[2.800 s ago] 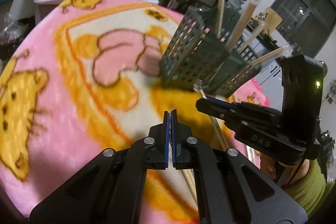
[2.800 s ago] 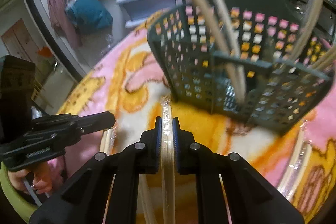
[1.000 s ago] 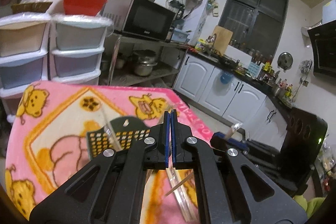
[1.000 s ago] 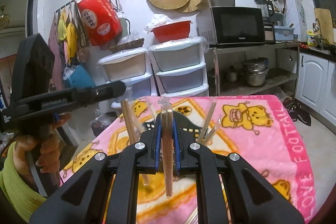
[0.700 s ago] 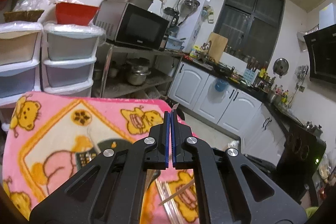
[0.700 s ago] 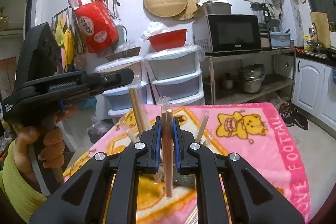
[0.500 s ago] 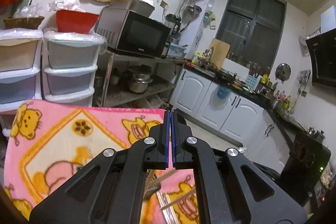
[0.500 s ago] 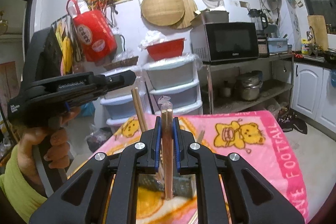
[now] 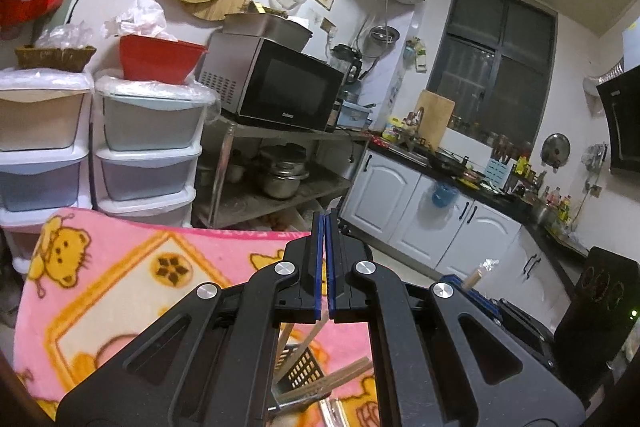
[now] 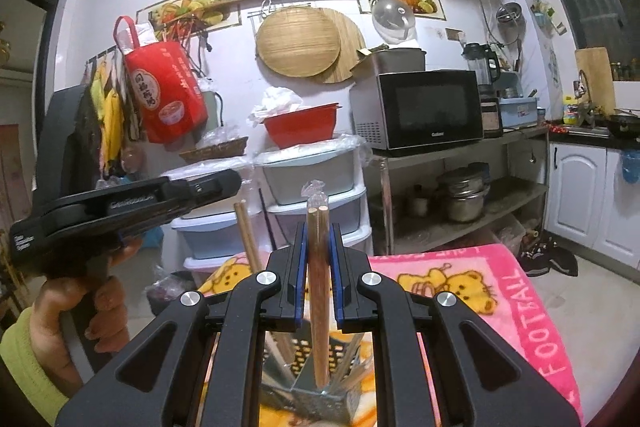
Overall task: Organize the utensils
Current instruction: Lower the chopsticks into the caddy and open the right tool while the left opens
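Observation:
My right gripper (image 10: 318, 241) is shut on a plastic-wrapped pair of wooden chopsticks (image 10: 318, 291), held upright with the lower end down in the dark perforated utensil basket (image 10: 316, 393). Other chopsticks (image 10: 246, 239) stand in the basket. My left gripper (image 9: 325, 235) is shut and empty, raised above the table; under it show a corner of the basket (image 9: 306, 371) and chopsticks (image 9: 332, 385) leaning in it. The right gripper with its chopstick tip (image 9: 474, 277) shows at the right in the left wrist view, and the left gripper (image 10: 128, 205) shows at the left in the right wrist view.
The table wears a pink cartoon blanket (image 9: 120, 275). Behind stand stacked plastic drawers (image 9: 144, 147), a metal shelf with a microwave (image 9: 276, 87) and pots, and white kitchen cabinets (image 9: 420, 219) at the right.
Both grippers have risen and tilted up, so the basket has dropped to the bottom of both views. The right gripper still holds the wrapped chopsticks over the basket.

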A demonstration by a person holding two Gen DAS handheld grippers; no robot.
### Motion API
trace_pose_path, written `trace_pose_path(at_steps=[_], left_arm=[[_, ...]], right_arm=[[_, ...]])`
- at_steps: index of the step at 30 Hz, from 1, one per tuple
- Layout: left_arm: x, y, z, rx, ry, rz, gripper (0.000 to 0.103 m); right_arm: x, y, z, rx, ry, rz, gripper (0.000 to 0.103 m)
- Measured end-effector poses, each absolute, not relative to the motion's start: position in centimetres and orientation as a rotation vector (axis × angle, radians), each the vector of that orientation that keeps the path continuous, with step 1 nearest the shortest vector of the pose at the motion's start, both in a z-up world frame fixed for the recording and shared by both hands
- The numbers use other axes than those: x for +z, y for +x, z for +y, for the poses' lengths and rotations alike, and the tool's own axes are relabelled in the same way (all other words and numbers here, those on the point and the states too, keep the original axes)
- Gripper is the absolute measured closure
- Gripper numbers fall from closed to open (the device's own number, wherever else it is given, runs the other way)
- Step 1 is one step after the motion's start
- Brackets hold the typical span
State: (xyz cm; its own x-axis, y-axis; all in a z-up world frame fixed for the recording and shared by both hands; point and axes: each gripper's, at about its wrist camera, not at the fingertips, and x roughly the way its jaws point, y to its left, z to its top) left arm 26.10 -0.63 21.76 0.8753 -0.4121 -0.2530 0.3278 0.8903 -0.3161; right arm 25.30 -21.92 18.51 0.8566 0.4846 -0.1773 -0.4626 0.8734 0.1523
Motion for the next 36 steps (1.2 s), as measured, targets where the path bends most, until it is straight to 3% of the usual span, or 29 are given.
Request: trace_pose_path(at_steps=[21, 25, 32, 34, 36], left_arm=[[15.3, 26.9, 0.0, -0.367, -0.29, 0.416, 0.103], [14.5, 26.7, 0.1, -0.358, -0.287, 0.438, 0.103], [13.4, 26.1, 0.6, -0.351, -0.3, 0.467, 0.102], [13.3, 25.9, 0.7, -0.35, -0.303, 0.472, 0.1], [13.2, 25.7, 0.9, -0.352, -0.309, 0.478, 0.089]], right_arm=[[13.5, 27.5, -21.0, 0.455, 0.098, 0.306, 0.092], [12.9, 27.4, -21.5, 0.438, 0.115, 0.332, 0.077], [12.4, 26.9, -22.6, 0.423, 0.129, 0.362, 0.067], [12.1, 26.6, -22.9, 0.416, 0.13, 0.376, 0.062], [11.9, 26.5, -23.1, 0.409, 0.131, 0.389, 0.059]])
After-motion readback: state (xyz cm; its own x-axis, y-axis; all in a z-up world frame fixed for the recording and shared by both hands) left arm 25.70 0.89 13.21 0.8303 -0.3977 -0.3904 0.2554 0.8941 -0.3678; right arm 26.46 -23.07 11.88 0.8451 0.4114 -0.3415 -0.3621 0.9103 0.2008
